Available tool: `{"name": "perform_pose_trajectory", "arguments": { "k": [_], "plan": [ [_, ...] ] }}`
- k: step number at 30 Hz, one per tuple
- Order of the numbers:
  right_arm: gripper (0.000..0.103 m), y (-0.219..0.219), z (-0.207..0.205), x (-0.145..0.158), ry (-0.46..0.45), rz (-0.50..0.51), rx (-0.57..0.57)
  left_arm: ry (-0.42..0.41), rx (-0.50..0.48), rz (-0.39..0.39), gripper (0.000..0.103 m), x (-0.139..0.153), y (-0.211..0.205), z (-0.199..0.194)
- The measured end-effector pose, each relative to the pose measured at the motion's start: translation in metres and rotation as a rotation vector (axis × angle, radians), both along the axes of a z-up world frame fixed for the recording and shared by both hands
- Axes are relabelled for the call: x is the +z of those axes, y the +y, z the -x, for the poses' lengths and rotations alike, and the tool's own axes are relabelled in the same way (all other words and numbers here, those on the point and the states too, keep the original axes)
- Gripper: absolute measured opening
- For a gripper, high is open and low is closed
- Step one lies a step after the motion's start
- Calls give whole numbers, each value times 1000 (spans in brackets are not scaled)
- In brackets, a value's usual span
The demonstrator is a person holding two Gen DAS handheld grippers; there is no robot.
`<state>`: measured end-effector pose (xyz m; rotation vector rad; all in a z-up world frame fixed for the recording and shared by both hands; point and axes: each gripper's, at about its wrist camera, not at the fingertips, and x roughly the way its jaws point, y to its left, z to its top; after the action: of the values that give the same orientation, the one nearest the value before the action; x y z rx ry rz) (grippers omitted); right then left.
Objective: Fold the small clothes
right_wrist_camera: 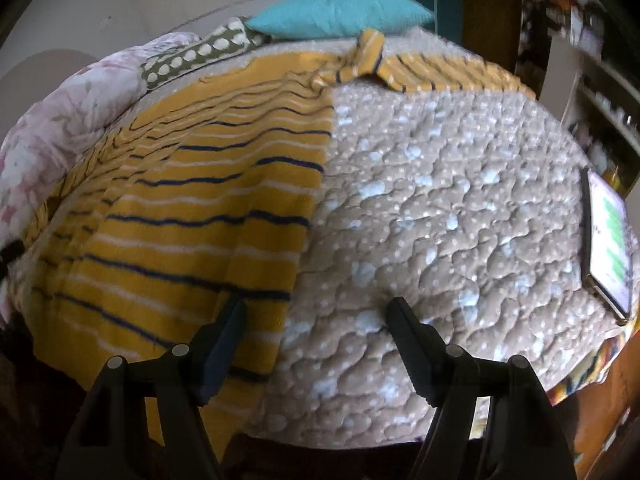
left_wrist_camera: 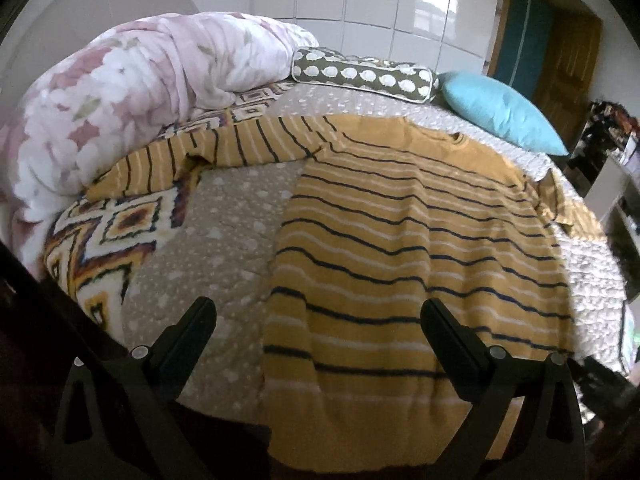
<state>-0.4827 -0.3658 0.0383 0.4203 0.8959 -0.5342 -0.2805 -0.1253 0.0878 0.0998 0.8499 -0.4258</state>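
Both of my jaws stand wide apart and hold nothing. My left gripper (left_wrist_camera: 318,322) hangs over the near hem of the striped sweater (left_wrist_camera: 400,240), its right finger above the knit and its left finger above bare bedspread (left_wrist_camera: 224,216), so the sweater's left edge runs between them. My right gripper (right_wrist_camera: 316,318) hangs at the other side: its left finger is over the sweater's right edge, its right finger over the quilted spread. There is one sweater, mustard yellow with navy and white stripes, lying flat and face up on the bed. Its long axis runs straight away from me, hem nearest, collar farthest, with one sleeve spread out to each side near the far end. The left sleeve (left_wrist_camera: 208,148) reaches toward the bundled floral duvet (left_wrist_camera: 120,92); the right sleeve (right_wrist_camera: 432,68) lies bunched near the pillows. Each gripper is nearest its own hem corner, so I judge a fold would start with both corners pinched together. Beyond the collar I count two pillows: one spotted olive bolster (left_wrist_camera: 364,72) and one turquoise cushion (left_wrist_camera: 500,108). One phone (right_wrist_camera: 608,236), screen lit, lies at the bed's right edge, well apart from the sweater.
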Motion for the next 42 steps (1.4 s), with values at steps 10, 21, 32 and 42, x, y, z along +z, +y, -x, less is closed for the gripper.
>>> {"name": "perform_pose_trajectory", "arguments": {
  "k": [10,21,32,42],
  "plan": [
    [4,15,4,5,14,-62,96,-56,-69,25,102,28,-13,41],
    [4,-27,51,25,-36,-25,-25,-61,-131,0,102,20,-27,64],
    [44,-225,8,5,-200,-176,-357,-15,-131,-10,102,9,-37,47],
    [43,-380,-20,3,-346,-309,-612,20,-83,7,102,10,-48,23]
  ]
}}
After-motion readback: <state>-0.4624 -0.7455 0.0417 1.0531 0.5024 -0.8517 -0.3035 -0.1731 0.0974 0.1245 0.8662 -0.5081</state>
